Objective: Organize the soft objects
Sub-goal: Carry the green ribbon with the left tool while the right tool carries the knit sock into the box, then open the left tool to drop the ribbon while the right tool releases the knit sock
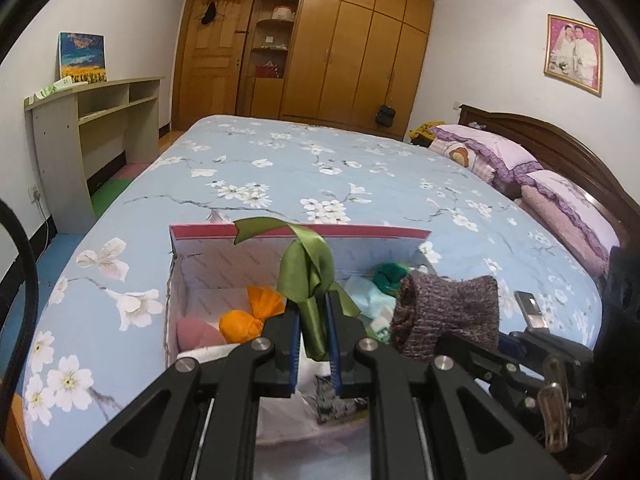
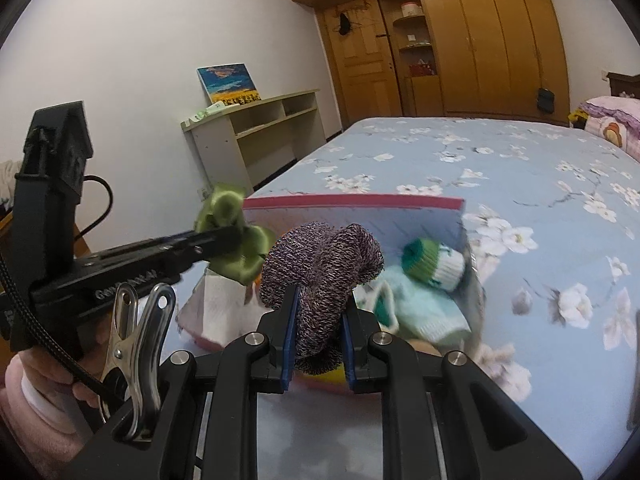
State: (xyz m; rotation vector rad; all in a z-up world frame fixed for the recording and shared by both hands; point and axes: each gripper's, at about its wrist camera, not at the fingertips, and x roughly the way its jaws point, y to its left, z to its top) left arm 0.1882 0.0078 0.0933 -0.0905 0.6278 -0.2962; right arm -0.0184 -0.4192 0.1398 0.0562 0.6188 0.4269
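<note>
Left wrist view: left gripper (image 1: 314, 328) clamped on green ribbon (image 1: 310, 276) – right gripper (image 2: 318, 332) pinching knit sock (image 2: 320, 264), both above box (image 1: 320, 234).

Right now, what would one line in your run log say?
left gripper: shut on green ribbon | right gripper: shut on purple knit sock | both above open box on bed

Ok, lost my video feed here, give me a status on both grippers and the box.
Left gripper shut on green ribbon. Right gripper shut on purple knit sock. Both above open box on bed. Nothing in the way.
</note>
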